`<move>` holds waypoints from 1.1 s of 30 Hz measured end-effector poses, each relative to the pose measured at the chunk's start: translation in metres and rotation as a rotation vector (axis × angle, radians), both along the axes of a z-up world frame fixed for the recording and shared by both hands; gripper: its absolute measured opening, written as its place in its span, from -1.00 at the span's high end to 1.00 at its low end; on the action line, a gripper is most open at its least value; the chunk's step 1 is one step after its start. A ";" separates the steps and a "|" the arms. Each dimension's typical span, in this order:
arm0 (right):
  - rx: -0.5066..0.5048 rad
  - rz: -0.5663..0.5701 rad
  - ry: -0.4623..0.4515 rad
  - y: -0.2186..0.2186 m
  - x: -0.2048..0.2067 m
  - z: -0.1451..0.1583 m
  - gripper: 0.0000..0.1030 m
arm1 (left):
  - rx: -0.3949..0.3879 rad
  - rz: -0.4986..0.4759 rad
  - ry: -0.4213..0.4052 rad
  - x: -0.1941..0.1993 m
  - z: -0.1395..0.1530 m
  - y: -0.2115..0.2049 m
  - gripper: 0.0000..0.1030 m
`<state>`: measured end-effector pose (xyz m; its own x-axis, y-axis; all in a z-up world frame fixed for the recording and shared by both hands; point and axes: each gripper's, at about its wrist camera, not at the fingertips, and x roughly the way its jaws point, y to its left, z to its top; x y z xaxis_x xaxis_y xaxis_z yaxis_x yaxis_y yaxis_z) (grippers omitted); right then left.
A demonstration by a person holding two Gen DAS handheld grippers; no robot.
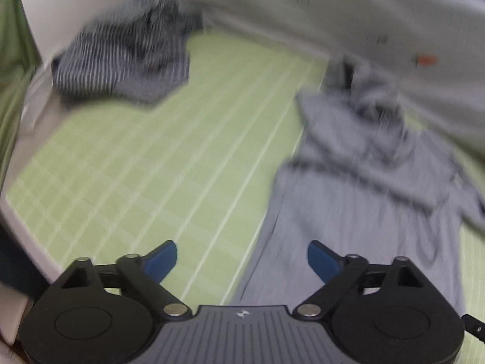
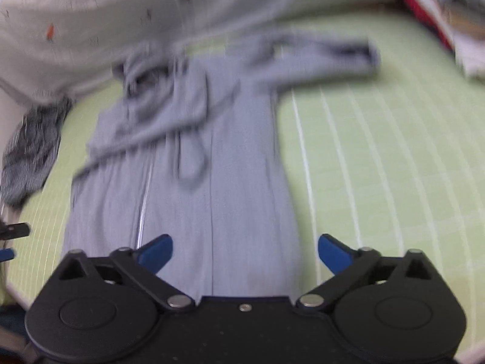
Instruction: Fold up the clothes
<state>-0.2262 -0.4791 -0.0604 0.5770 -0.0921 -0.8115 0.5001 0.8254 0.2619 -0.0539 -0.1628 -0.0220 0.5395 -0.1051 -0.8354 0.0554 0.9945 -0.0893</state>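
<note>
Both views are blurred and look down over a bed covered in a light green sheet (image 1: 169,163) crossed by thin white lines. In the left wrist view, going from left to right, a crumpled dark garment with fine white stripes (image 1: 124,51) lies at the far left corner of the bed, close to a pale wall. Bare green sheet fills the middle. The left gripper (image 1: 242,259) sits at the bottom edge with its two blue-tipped fingers (image 1: 162,259) spread wide apart and nothing between them, hovering over the line where the sheet meets cloth. To the right lies a grey hoodie (image 1: 357,182), spread lengthwise, its hood end bunched up at the far side beside a pale grey blanket (image 1: 333,6) with small orange marks. In the right wrist view, the striped garment (image 2: 30,145) shows at the far left edge, well apart from the hoodie (image 2: 212,163), which lies flat down the centre with one sleeve folded across its chest and the other stretched out to the right. The right gripper (image 2: 245,253) is above the hoodie's near hem, fingers wide apart and holding nothing. Bare sheet (image 2: 379,151) fills the right side.
</note>
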 end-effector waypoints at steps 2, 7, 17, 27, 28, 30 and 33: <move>-0.045 -0.011 -0.012 -0.007 0.019 0.013 -1.00 | -0.018 -0.013 -0.004 0.016 0.009 -0.011 -0.82; -0.072 -0.041 -0.079 -0.025 0.052 0.030 -1.00 | -0.028 -0.099 0.000 0.060 0.011 -0.045 -0.83; -0.115 -0.152 0.084 -0.031 0.111 0.002 -1.00 | 0.027 -0.374 0.063 0.164 -0.044 -0.104 -0.50; -0.139 -0.244 0.177 -0.008 0.126 -0.011 -1.00 | 0.029 -0.519 0.055 0.182 -0.072 -0.096 0.87; -0.142 -0.235 0.185 -0.004 0.128 -0.012 -1.00 | 0.010 -0.508 0.056 0.183 -0.070 -0.090 0.88; -0.143 -0.222 0.202 0.004 0.132 -0.015 -1.00 | -0.009 -0.481 0.040 0.185 -0.062 -0.074 0.89; -0.136 -0.207 0.217 0.013 0.138 -0.019 -1.00 | 0.003 -0.396 -0.015 0.189 -0.045 -0.039 0.89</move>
<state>-0.0884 -0.4662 -0.0792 0.3498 -0.3052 -0.8857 0.6933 0.7202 0.0257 0.1350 -0.2020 -0.0671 0.4702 -0.3050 -0.8282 0.4360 0.8961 -0.0825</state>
